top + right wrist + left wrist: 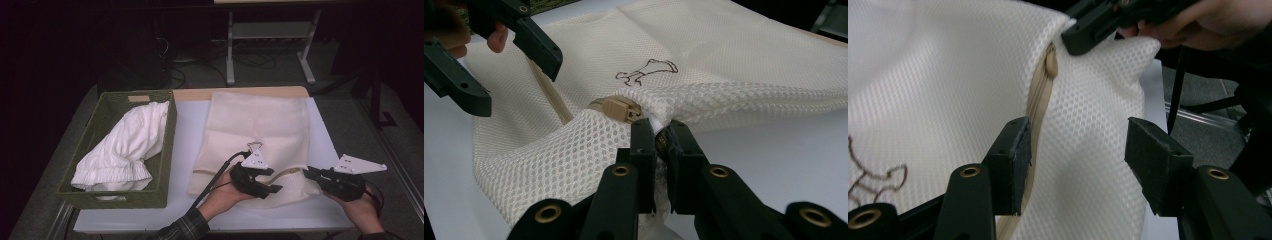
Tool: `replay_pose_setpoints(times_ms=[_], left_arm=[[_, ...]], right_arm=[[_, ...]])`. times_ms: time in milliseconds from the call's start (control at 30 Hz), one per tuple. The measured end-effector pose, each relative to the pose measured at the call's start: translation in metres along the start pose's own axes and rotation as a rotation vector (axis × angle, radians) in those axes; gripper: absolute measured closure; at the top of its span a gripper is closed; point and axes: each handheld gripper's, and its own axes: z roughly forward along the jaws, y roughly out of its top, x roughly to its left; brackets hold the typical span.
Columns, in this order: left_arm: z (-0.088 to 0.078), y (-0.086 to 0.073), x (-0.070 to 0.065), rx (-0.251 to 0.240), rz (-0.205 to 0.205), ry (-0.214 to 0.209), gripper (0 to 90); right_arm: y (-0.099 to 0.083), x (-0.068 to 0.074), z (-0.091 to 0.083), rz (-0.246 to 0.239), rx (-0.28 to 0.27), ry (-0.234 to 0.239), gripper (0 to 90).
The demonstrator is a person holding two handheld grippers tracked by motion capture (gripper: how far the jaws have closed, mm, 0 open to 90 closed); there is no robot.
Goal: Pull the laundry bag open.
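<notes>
A cream mesh laundry bag (260, 125) lies flat on the white table (186, 125), with its zipper edge toward the person. My right gripper (662, 134) is shut on the bag's mesh edge right beside the tan zipper pull (621, 109), lifting it a little. My left gripper (1078, 145) is open. Its pads (1015, 157) straddle the mesh next to the tan zipper (1040, 95) without pressing on it. In the high view the left gripper (272, 180) sits at the bag's near edge, and the right gripper (308, 173) is just to its right.
A green woven basket (167, 150) with a bunched white cloth (130, 140) stands on the table's left side. A brown embroidered figure (646, 70) marks the bag. Grey floor and a desk frame (230, 50) lie beyond the far edge.
</notes>
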Motion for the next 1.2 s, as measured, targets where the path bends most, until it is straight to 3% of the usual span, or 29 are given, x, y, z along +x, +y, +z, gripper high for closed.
replay_pose_setpoints(times_ms=[300,467,800,1200], left_arm=[[0.016,0.017,0.0,-0.015,0.016,-0.017,57.5],[0.026,0.022,0.002,0.003,0.016,-0.029,64.8],[0.031,0.021,0.007,0.017,-0.004,-0.009,66.5],[0.041,0.022,0.008,0.012,-0.029,-0.028,72.1]], right_arm=[[0.0,0.001,0.0,-0.005,-0.003,-0.001,83.0],[0.0,0.002,-0.001,-0.011,-0.011,0.003,83.1],[0.0,0.003,-0.003,-0.015,-0.018,0.008,83.1],[0.001,0.004,-0.004,-0.022,-0.03,0.004,83.2]])
